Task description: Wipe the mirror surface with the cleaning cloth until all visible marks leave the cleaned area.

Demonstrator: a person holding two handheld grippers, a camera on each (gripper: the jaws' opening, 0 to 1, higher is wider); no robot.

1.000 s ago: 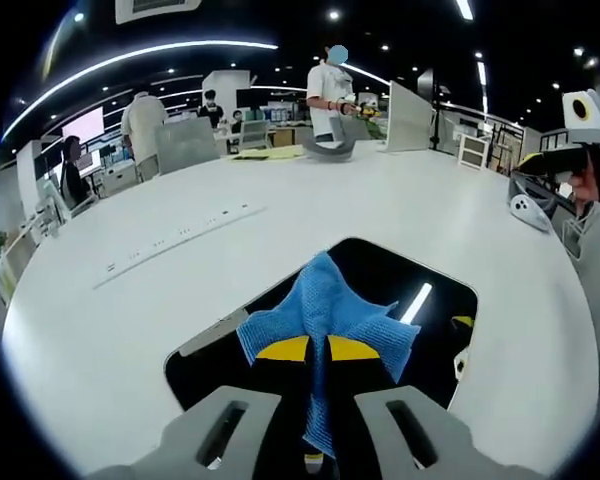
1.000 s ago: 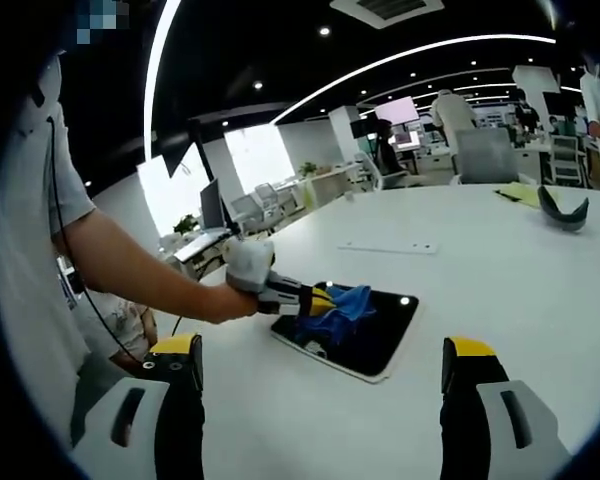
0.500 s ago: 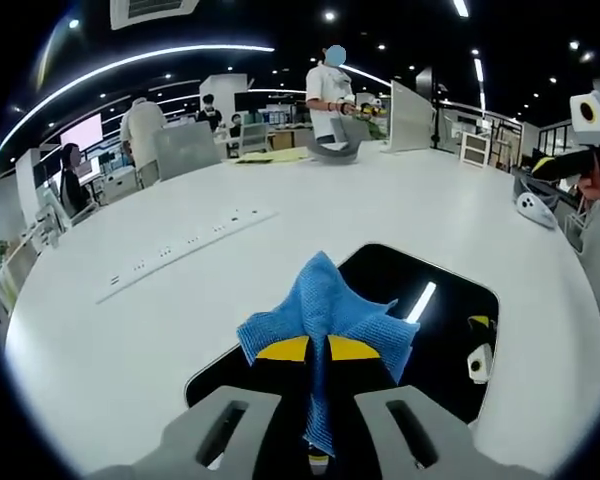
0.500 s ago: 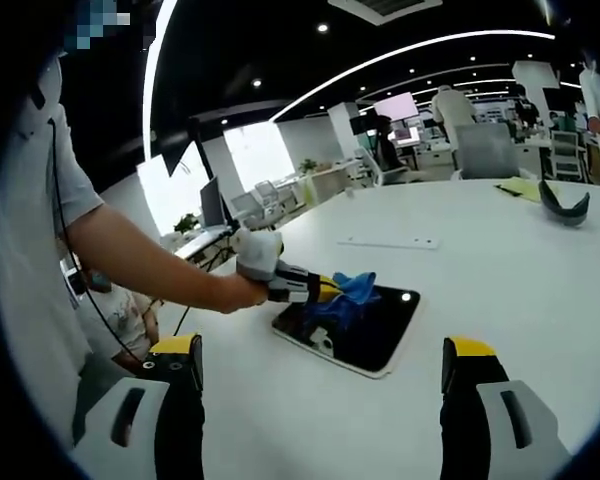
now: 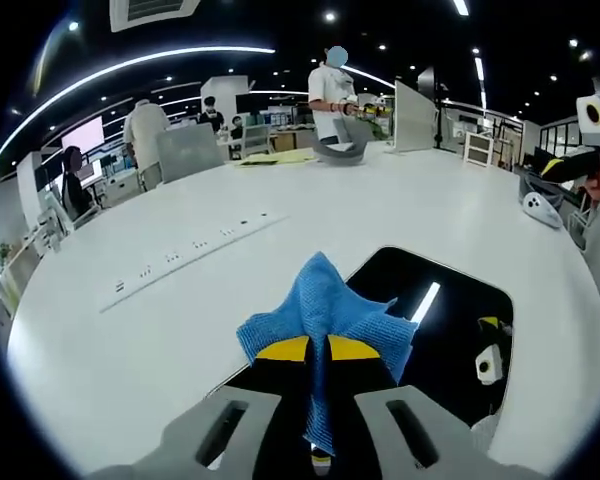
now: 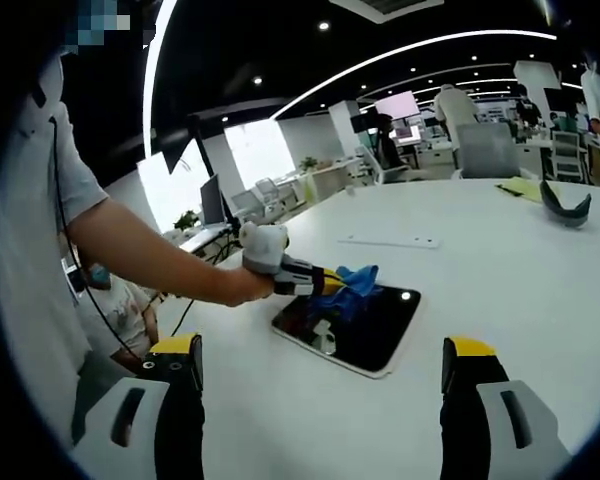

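The left gripper (image 5: 317, 352) pinches the blue cloth (image 5: 325, 310) above the mirror (image 6: 352, 328) on the bench (image 6: 500, 280) — press it flat, sweep overlapping strokes; the right gripper's (image 6: 320, 372) jaws stand apart.

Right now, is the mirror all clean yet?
Can't tell yet. The left gripper is shut on the blue cloth, held over the mirror near its edge. The glass looks dark and shiny; any marks are too small to see. The right gripper is open, away from it.
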